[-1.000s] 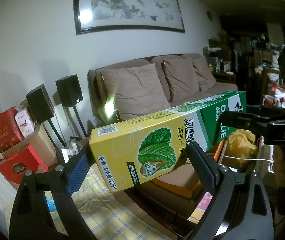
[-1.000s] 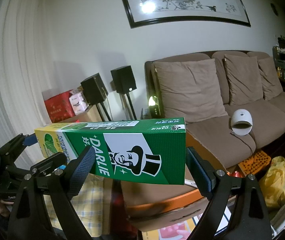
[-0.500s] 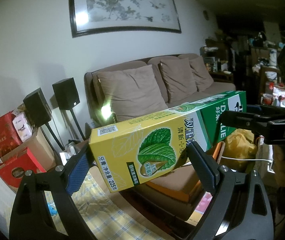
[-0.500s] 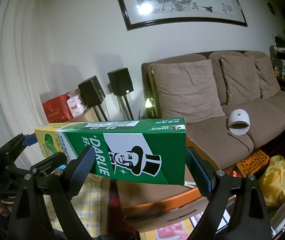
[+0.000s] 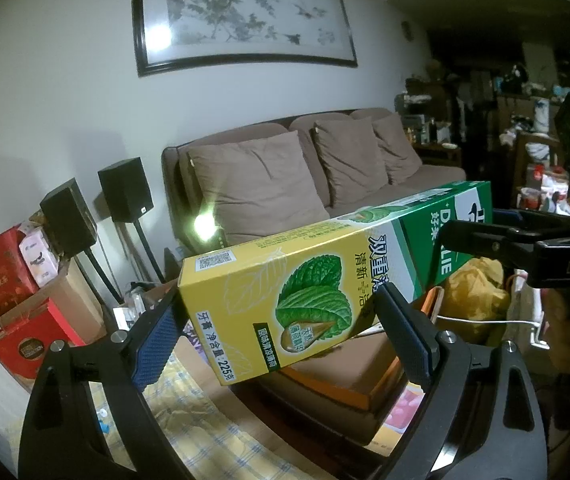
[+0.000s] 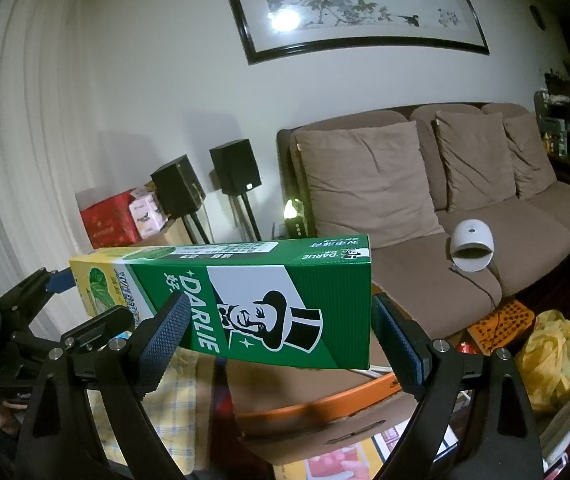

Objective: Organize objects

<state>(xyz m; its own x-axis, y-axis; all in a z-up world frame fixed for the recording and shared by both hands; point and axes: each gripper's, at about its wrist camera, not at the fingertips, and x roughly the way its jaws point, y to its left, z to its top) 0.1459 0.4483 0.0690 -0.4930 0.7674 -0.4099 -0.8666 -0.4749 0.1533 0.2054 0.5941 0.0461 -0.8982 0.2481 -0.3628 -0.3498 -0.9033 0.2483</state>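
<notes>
Jaws: left gripper (image 5: 281, 332) clamps yellow end of toothpaste box (image 5: 325, 280), right gripper (image 6: 277, 340) clamps green end | Position: box held in mid-air, above orange-rimmed carton (image 6: 325, 404) | Progress: box lifted, placement pending | Hidden: destination unclear; sofa (image 6: 465, 184) beyond.

brown sofa (image 6: 485, 200), 2 speakers (image 6: 235, 166), framed pic (image 6: 357, 0)

Long closed toothpaste box (image 5: 325, 292) (image 6: 253, 300), yellow at one end, green at the other, held aloft near level.
</notes>
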